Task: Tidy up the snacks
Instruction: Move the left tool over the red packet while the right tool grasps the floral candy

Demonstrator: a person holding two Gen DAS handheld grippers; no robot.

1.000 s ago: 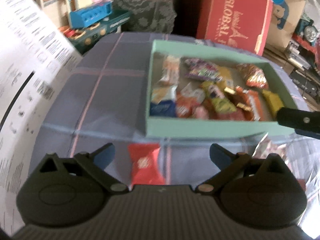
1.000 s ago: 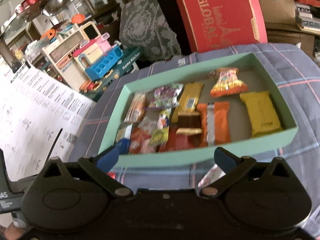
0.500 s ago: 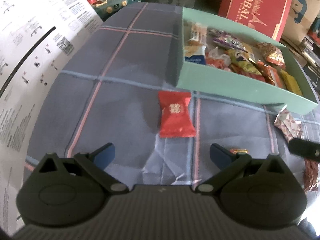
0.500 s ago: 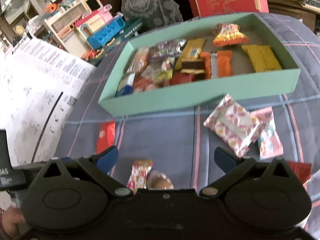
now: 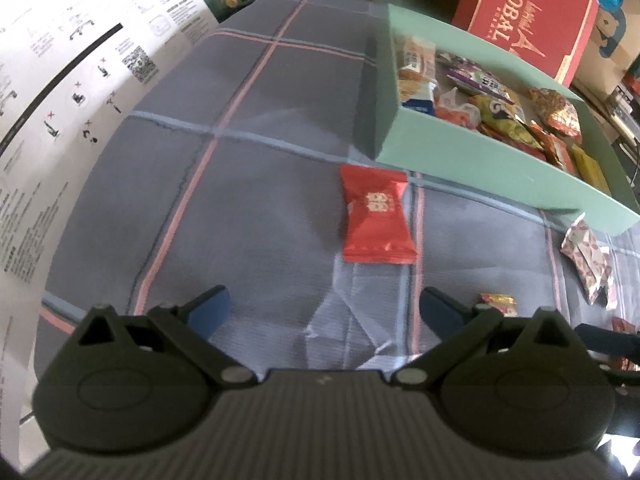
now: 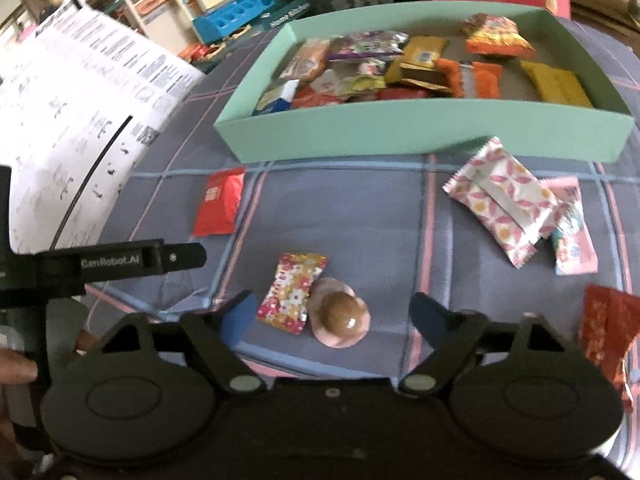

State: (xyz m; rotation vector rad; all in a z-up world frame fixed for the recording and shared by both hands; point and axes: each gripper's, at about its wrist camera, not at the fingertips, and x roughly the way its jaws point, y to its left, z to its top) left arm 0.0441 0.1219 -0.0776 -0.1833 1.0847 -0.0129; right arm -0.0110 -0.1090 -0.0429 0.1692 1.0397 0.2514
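Most of the sorting looks done: the mint-green box [image 6: 420, 136] on the plaid cloth [image 5: 248, 208] already holds a crowd of wrapped snacks, packed thick toward its left end and thinner at the right, where an orange bag [image 6: 498, 38] and a yellow pack [image 6: 554, 84] lie with bare floor around them. What is left sits loose on the cloth in front of the box. A red packet [image 5: 376, 216] with a small pale emblem lies flat just beside the box's near wall, ahead of the left gripper [image 5: 324, 312], whose jaws stand wide apart and hold nothing. The right gripper [image 6: 334, 316] is likewise spread and empty, and between its fingertips lie a floral-print candy [image 6: 292, 292] and, touching it, a round brown sweet on a pink wrapper [image 6: 340, 316]. Further right are a white packet with pink petals [image 6: 500, 200] resting partly over a pale pink packet [image 6: 572, 240], and a dark red foil wrapper [image 6: 604, 328] at the frame's edge (half cut off, so its shape is hard to judge). By my count, six pieces remain outside. The loose packets are small, flat and crinkly, likely to slide on cloth when pinched.
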